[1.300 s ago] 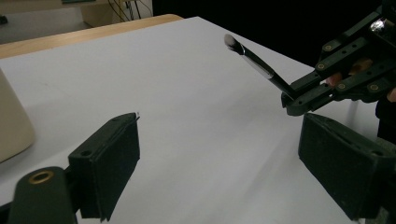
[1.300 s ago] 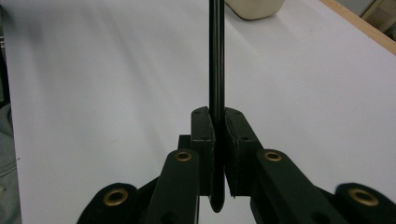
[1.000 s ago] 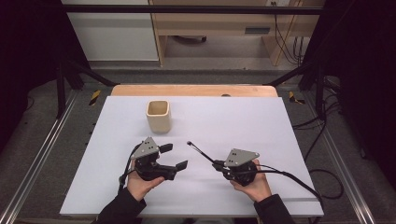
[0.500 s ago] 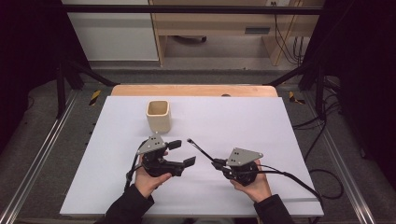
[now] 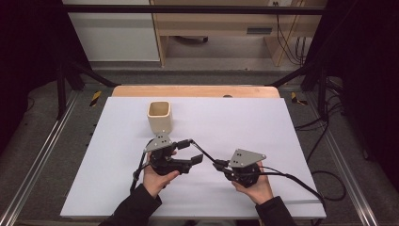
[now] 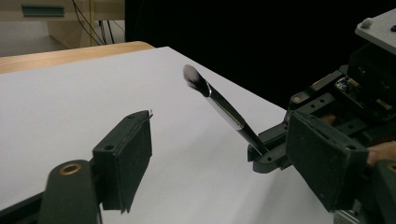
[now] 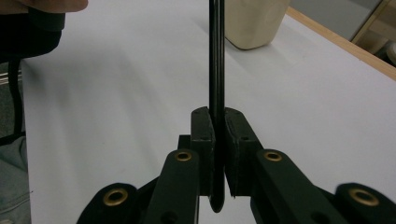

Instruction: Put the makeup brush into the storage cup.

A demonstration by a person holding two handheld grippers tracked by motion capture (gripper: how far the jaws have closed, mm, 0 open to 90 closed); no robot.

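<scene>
Two grippers meet at lower centre: the right gripper (image 5: 221, 165) is clamped on a brush (image 5: 203, 154), whose handle slants up-left. Its bristle tip lies between the half-spread, just-closing jaws of the left gripper (image 5: 190, 151), nothing pinched; the cup (image 5: 159, 116) stands beyond, upper left.

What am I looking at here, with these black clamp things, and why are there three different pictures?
A person holds a hand-operated gripper in each hand over a white table. The high view looks down from above; the other two come from cameras riding on each gripper. The right gripper is shut on a slim black makeup brush, its bristle tip raised off the table. The left gripper is open with nothing between its jaws, which have just been closing a little, next to the brush. A beige cup stands farther back.
</scene>
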